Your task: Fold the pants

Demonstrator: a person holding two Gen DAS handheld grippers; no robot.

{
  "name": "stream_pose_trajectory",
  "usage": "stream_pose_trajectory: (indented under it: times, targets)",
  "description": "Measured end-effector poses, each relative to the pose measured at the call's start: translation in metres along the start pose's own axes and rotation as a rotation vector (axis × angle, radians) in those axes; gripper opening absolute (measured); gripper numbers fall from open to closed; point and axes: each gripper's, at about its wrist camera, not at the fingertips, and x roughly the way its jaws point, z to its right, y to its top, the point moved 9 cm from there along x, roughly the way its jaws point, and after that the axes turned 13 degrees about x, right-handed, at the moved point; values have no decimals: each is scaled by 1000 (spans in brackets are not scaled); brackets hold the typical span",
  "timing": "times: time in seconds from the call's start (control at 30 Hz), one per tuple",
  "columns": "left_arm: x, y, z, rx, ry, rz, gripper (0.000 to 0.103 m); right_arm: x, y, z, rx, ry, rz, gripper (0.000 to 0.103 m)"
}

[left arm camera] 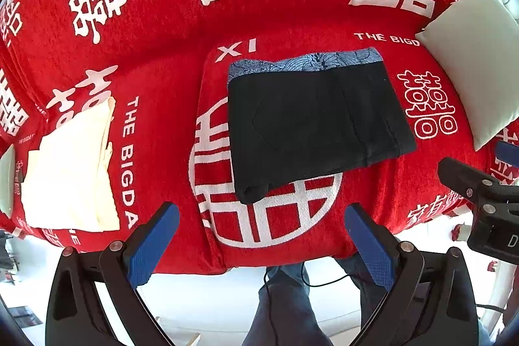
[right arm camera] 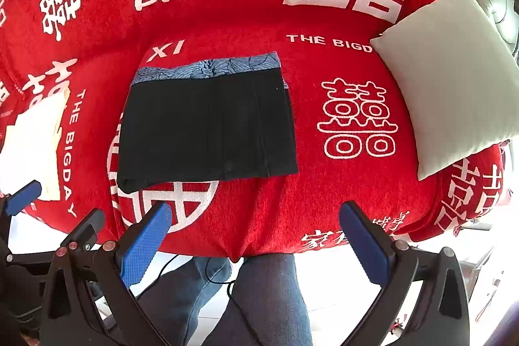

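From the left wrist camera, the black pants (left arm camera: 311, 125) lie folded into a compact rectangle in the middle of the sofa seat, on the red cover (left arm camera: 162, 70) with its white lettering. A strip of blue patterned lining shows along the edge nearest the backrest. The left claw (left arm camera: 261, 244) hangs over the front edge of the seat, spread wide and holding nothing, well apart from the pants. A folded cream cloth (left arm camera: 69, 171) lies toward the left end of the seat, and a pale cushion (left arm camera: 476, 64) leans at the right end. The right claw (left arm camera: 476, 184) pokes in at the right side.

From the right wrist camera, the pants (right arm camera: 207, 128) sit left of centre on the seat, flat and untouched. The right claw (right arm camera: 254, 240) is also spread wide and empty, above the front edge. The cushion (right arm camera: 451, 77) rests in the right corner, the cream cloth (right arm camera: 32, 145) at the far left. Legs in blue jeans (right arm camera: 259, 297) stand just below the seat's front edge.
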Motion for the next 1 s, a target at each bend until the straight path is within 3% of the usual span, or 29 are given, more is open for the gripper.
stream_pose_trajectory:
  times: [1.0]
  targets:
    - [6, 4, 6, -48, -59, 0, 102, 7, 2, -3, 0, -2, -8, 103]
